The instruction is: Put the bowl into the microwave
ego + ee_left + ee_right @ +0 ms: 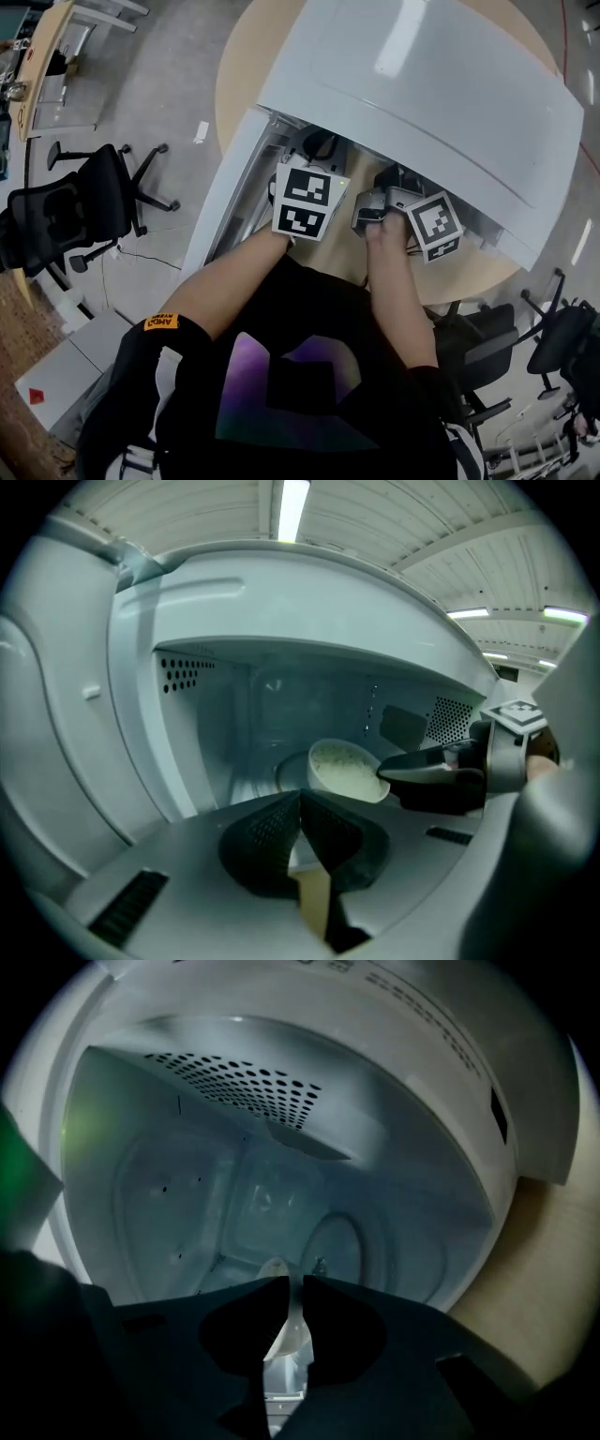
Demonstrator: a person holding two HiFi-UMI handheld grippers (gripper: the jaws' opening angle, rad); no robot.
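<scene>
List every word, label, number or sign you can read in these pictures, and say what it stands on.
No text can be read with certainty.
Orange sleeve label: dark print, too small to read.
Microwave, top front edge: a line of print, blurred.
Marker cubes: black-and-white squares, no words.

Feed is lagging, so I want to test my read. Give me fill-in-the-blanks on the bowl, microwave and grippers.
1. The right gripper pinches the bowl by its ____.
2. The bowl is ____ the microwave, whose door is open.
3. The left gripper has its jaws ____, holding nothing.
Missing words: rim; inside; shut.
</scene>
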